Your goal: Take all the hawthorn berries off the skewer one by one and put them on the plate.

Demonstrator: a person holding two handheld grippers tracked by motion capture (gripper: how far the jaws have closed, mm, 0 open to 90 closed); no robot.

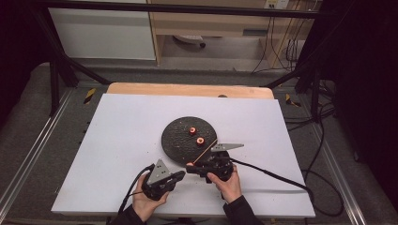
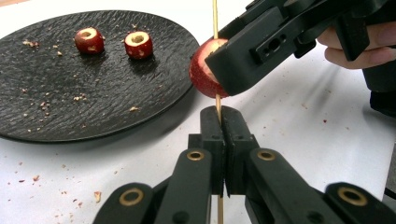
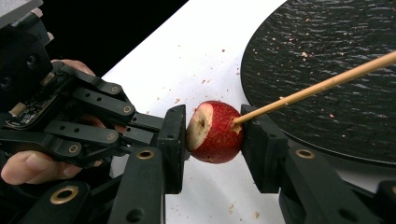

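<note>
The left gripper is squeezed tight on a thin wooden stick, close under the fruit. The stick is light and stiff, but so thin that it can snap if it gets bent, so holding it near the fruit looks like a good spot. The small red fruit sits on that stick, just past the edge of the black plate, above the white table. The right gripper has it clamped, one jaw on each side. I think the fruit is light and a bit soft, with smooth skin that can slip, so a gentle hold around its round middle seems best; too hard a squeeze may squash it. It is shiny red, with a pale cut end and a hole where the core was. Two more cored fruits lie on the plate with little crumbs around them.
</note>
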